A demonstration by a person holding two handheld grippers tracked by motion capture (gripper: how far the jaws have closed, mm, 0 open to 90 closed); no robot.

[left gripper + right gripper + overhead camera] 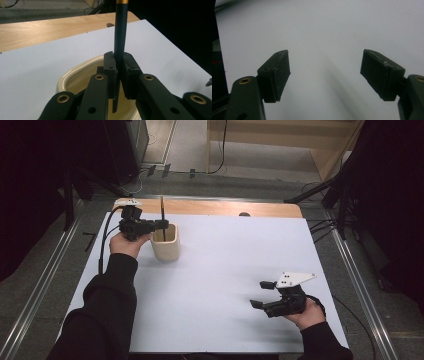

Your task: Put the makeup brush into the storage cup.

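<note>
High view: left hand-held gripper (161,224) sat at the far left of the counter (225,285), jaws clamped on a slim dark stick (162,215) with a gold band, held upright above a cream cup (165,241). Stick's lower end was down inside the cup's mouth, so the upright hold looked meant to drop it straight in without catching the rim. Cup stood on the white sheet just beside the left hand (127,242). Right hand-held gripper (263,295) lay low near the right front corner, well apart from the cup, probably parked out of the way

Left gripper view: left hand-held gripper (120,72) had both pads tight against the stick (120,30), no gap showing; cup (75,77) sat directly beneath the jaws, its rim visible on the near left. Grip sat low on the shaft, likely for steady aim. Whether the tip touched the cup's bottom could not be told

Right gripper view: right hand-held gripper (324,75) stood wide apart with nothing between the pads, bare white counter (324,30) beyond
</note>
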